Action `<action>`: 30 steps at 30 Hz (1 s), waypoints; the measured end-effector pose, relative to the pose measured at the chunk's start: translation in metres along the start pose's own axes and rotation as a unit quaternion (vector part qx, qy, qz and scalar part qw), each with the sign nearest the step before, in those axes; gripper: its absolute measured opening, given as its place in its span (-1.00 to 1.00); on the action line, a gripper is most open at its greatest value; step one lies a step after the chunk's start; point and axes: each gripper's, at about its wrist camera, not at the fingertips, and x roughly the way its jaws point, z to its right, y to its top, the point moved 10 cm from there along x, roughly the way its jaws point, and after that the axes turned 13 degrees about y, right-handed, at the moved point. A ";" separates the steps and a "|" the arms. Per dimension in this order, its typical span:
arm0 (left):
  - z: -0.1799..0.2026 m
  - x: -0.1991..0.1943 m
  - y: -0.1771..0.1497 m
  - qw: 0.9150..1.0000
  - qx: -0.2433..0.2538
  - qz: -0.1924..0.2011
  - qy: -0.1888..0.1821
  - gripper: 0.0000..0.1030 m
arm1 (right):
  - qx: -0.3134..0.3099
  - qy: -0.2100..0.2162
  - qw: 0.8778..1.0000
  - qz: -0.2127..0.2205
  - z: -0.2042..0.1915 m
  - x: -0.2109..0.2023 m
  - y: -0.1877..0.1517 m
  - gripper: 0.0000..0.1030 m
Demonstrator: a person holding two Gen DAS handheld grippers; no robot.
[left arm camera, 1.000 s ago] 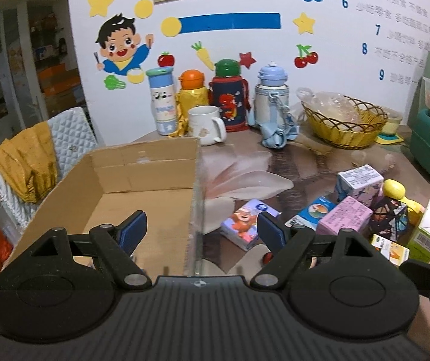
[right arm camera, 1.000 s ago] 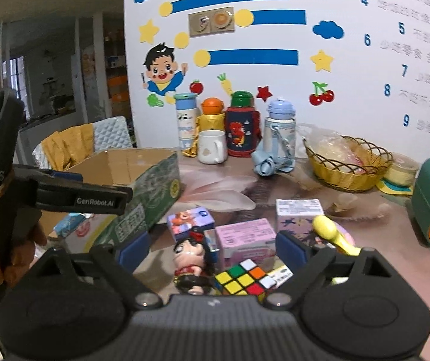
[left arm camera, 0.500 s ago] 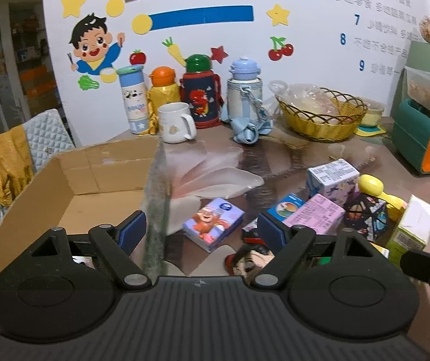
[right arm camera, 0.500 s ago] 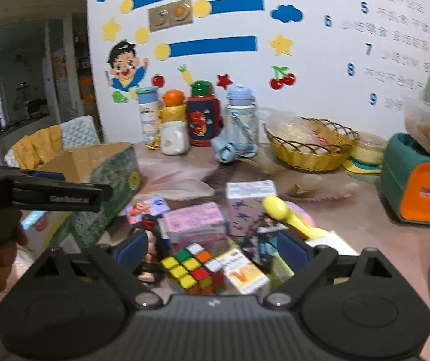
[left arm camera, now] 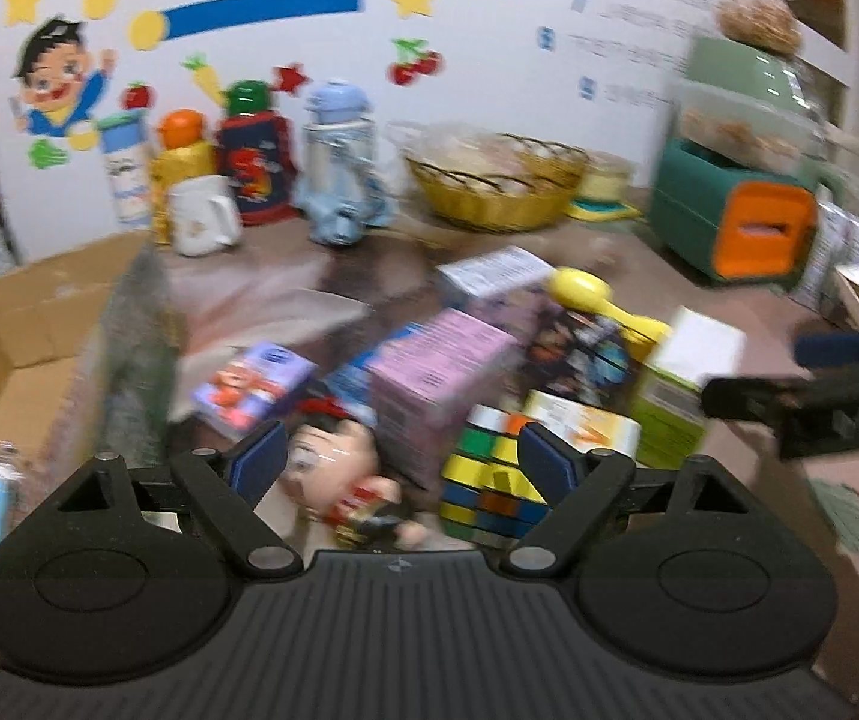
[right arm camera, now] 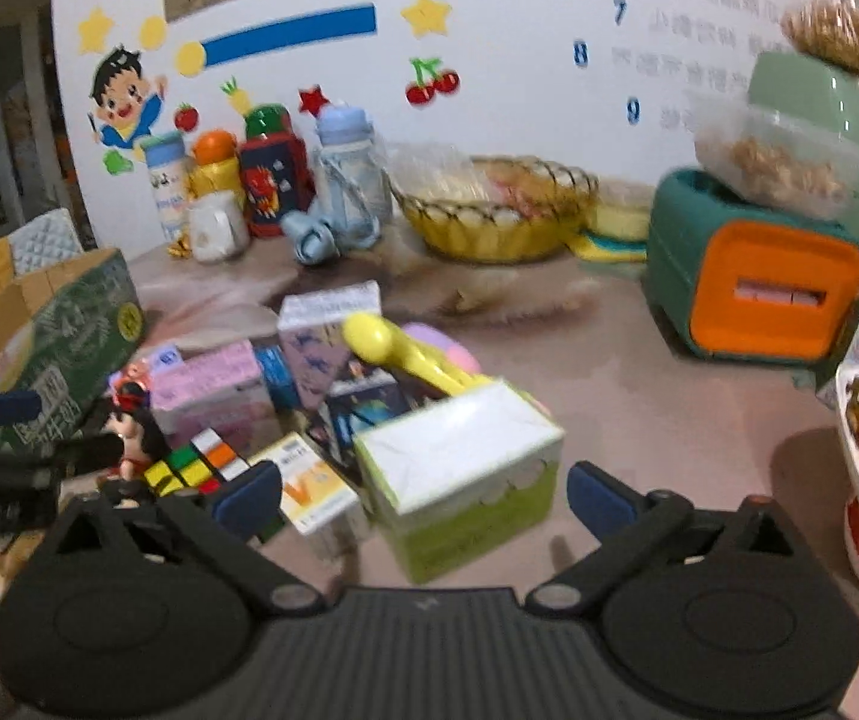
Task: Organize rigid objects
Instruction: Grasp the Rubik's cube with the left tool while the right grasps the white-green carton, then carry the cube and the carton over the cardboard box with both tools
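Green-sided carton (right arm camera: 459, 468) sits between the right tool's (right arm camera: 423, 495) just-widened jaws, untouched.

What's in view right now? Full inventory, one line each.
cardboard box: 1, brown with green print, table's left edge
doll: 1, black-haired, front of pile
puzzle cube: 1, multicolour, right of doll
pink carton: 1, pile centre
green-white carton: 1, pile's right
yellow scoop: 1, atop pile
bottles: 4, by wall
mug: 1, white, before bottles
basket: 1, yellow wicker, back
green-orange bin: 1, right
left tool: open, over doll
right tool: open, over green-white carton
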 end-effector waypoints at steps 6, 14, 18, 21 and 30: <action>0.037 0.010 -0.018 0.999 0.037 0.003 -0.036 1.00 | 0.018 0.006 1.000 -0.016 0.011 0.015 -0.004 0.98; 0.047 0.037 -0.021 0.998 0.035 -0.008 -0.044 1.00 | -0.032 0.007 0.999 -0.034 0.021 0.039 -0.004 0.98; 0.051 0.050 -0.019 0.998 0.033 -0.015 -0.046 0.91 | -0.037 0.017 0.998 -0.044 0.026 0.051 -0.006 0.98; 0.052 0.055 -0.020 0.998 0.031 -0.018 -0.050 0.76 | -0.035 0.023 0.998 -0.040 0.030 0.056 -0.006 0.98; 0.050 0.061 -0.024 0.998 0.027 -0.021 -0.050 0.31 | -0.043 0.028 0.998 -0.026 0.025 0.063 0.002 0.84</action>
